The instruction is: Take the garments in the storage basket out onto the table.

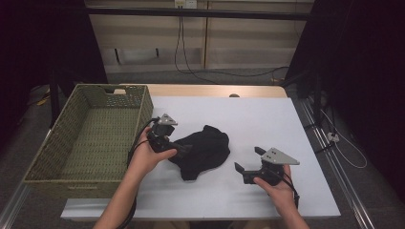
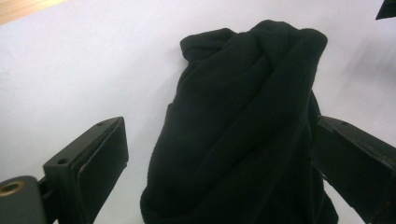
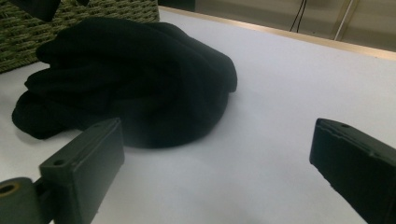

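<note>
A black cloth [image 1: 203,151] lies bunched at the centre of the frame on the white desk [image 1: 267,119], just right of the woven basket [image 1: 90,138]. The left gripper [image 1: 179,149] has its fingers [image 2: 93,163] spread, straddling the cloth's near end without pinching it. Closing here may catch only a top fold, so the bundle could unroll and drag. The left hand [image 1: 150,155] reaches rightward, low. The right gripper [image 1: 246,164], lower right, points left at the cloth, fingers [image 3: 88,158] spread around nothing.
</note>
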Action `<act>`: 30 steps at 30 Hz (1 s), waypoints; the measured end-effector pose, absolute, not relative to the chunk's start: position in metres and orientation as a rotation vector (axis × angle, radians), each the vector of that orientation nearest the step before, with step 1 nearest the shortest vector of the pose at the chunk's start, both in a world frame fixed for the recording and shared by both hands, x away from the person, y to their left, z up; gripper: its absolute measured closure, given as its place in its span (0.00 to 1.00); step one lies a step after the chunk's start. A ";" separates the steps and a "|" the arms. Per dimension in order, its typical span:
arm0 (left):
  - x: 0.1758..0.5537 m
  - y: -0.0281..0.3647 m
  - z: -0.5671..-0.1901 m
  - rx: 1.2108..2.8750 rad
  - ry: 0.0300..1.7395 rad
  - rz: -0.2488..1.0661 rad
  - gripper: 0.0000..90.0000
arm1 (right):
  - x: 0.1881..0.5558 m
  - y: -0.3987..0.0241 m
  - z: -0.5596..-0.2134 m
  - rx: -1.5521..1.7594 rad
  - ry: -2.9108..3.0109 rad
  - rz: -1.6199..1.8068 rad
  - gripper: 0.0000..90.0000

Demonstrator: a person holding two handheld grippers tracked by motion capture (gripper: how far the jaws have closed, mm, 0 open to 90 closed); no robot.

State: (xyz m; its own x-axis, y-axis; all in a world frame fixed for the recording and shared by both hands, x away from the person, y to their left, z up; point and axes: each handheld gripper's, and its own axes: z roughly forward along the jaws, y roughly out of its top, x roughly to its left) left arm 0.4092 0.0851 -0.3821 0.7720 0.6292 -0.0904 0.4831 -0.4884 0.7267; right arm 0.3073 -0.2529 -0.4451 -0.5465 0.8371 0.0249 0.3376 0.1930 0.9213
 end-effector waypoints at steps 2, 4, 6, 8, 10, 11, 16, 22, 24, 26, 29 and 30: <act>0.409 0.085 -0.382 2.177 0.830 0.250 0.05 | 0.312 -0.247 -0.444 1.089 1.993 1.316 0.03; 0.408 0.085 -0.382 2.176 0.829 0.256 0.05 | 0.318 -0.241 -0.443 1.080 2.011 1.315 0.05; 0.407 0.085 -0.382 2.176 0.853 0.266 0.05 | 0.323 -0.235 -0.442 1.079 2.041 1.318 0.07; 0.407 0.086 -0.381 2.170 0.865 0.257 0.05 | 0.329 -0.227 -0.442 1.062 2.073 1.314 0.10; 0.406 0.088 -0.381 2.166 0.864 0.268 0.05 | 0.335 -0.218 -0.441 1.039 2.091 1.300 0.14; 0.406 0.089 -0.380 2.164 0.870 0.274 0.05 | 0.337 -0.215 -0.441 1.036 2.099 1.306 0.15; 0.406 0.095 -0.379 2.149 0.888 0.271 0.05 | 0.350 -0.197 -0.436 1.005 2.109 1.290 0.26; 0.404 0.098 -0.382 2.142 0.908 0.268 0.05 | 0.361 -0.174 -0.432 0.949 2.146 1.295 0.36; 0.403 0.099 -0.382 2.138 0.909 0.261 0.05 | 0.363 -0.167 -0.434 0.920 2.163 1.265 0.42; 0.402 0.100 -0.381 2.138 0.907 0.268 0.05 | 0.365 -0.164 -0.438 0.920 2.182 1.248 0.54; 0.401 0.102 -0.381 2.135 0.911 0.273 0.05 | 0.365 -0.168 -0.436 0.911 2.195 1.239 0.85; 0.400 0.102 -0.381 2.130 0.915 0.266 0.05 | 0.365 -0.171 -0.434 0.918 2.198 1.263 0.91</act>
State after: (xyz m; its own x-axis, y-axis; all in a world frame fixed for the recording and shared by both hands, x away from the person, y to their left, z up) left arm 0.4004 0.1020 -0.3809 0.7178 0.6879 -0.1077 0.5229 -0.4305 0.7357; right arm 0.3654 -0.1712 -0.4344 -0.6817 0.7301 -0.0481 0.3262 0.3621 0.8732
